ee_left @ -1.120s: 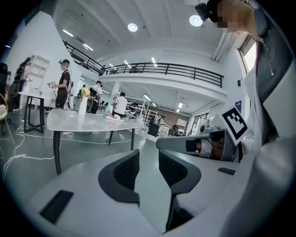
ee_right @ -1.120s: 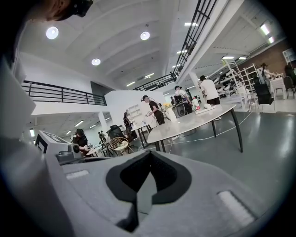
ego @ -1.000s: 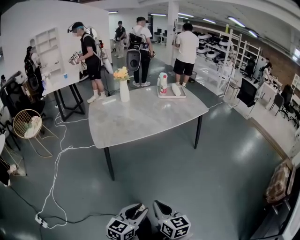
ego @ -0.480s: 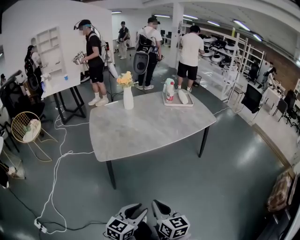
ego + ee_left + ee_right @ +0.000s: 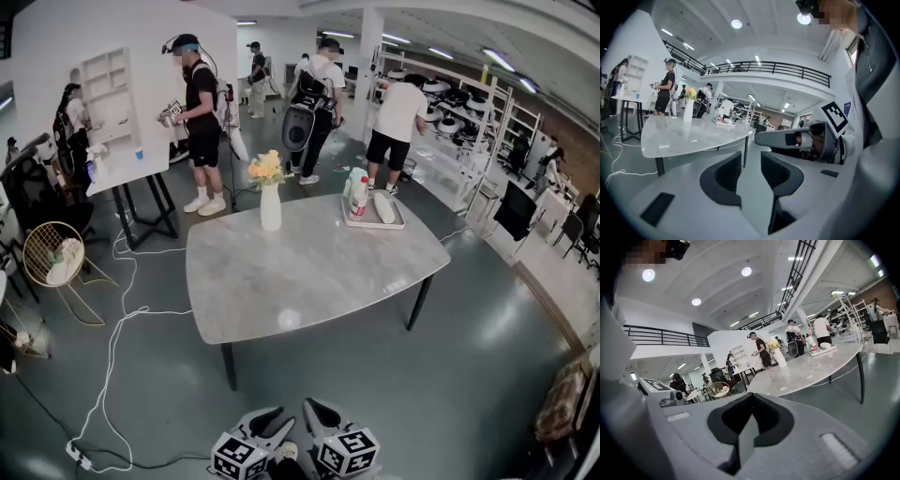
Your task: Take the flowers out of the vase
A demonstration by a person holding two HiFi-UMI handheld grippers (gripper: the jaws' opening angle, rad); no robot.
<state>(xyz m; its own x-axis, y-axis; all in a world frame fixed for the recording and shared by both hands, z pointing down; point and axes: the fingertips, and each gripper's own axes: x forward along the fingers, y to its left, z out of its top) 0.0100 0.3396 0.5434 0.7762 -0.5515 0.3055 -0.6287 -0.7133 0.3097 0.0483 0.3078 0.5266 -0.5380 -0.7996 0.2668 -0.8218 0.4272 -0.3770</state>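
Flowers (image 5: pixel 267 167) upright in white vase (image 5: pixel 270 210), blooms uppermost, vase standing on table (image 5: pixel 309 281)

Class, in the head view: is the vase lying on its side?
No, the vase stands upright on the table with the flowers in it.

- You get bright, even light from round ceiling lamps (image 5: pixel 736 23) at twelve o'clock.
- The table (image 5: pixel 309 272) shows a soft glare patch.
- Every view bends and darkens at its edges.
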